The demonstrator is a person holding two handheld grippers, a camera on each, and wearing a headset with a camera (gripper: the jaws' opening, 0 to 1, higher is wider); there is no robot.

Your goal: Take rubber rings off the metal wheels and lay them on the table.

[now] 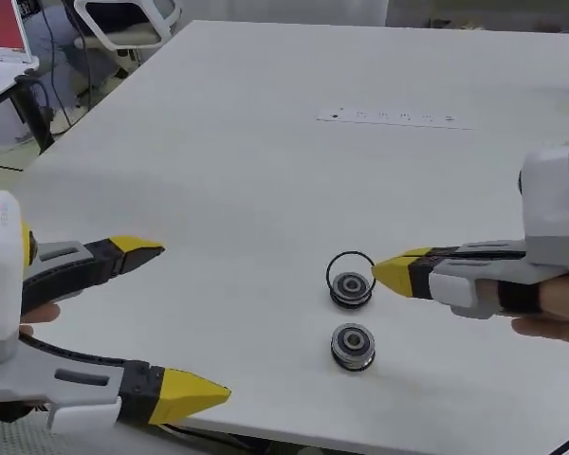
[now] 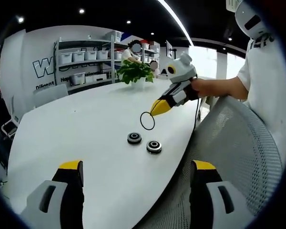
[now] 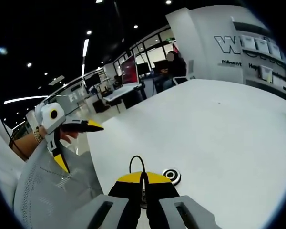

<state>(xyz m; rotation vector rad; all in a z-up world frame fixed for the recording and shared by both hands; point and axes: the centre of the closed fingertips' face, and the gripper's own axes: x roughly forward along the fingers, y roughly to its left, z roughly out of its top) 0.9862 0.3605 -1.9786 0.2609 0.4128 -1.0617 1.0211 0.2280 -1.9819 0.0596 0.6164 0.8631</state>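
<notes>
Two metal wheels lie on the white table (image 1: 266, 171): a far wheel (image 1: 351, 286) (image 2: 134, 138) and a near wheel (image 1: 353, 346) (image 2: 154, 147), each dark around its rim. My right gripper (image 1: 384, 273) (image 2: 158, 109) (image 3: 143, 177) is shut on a thin black rubber ring (image 1: 351, 253) (image 2: 140, 120) (image 3: 131, 162). The ring hangs from its tips just above the far wheel and looks clear of it in the left gripper view. One wheel (image 3: 171, 175) shows beside the right jaws. My left gripper (image 1: 185, 320) (image 2: 137, 167) (image 3: 71, 138) is open and holds nothing, off to the left near the table's edge.
A grey mesh chair back (image 2: 229, 143) stands beside the table edge. A potted plant (image 2: 135, 71) sits at the table's far end in the left gripper view. A strip of small marks (image 1: 394, 118) lies farther back on the table. Chairs (image 1: 123, 24) stand beyond the far left corner.
</notes>
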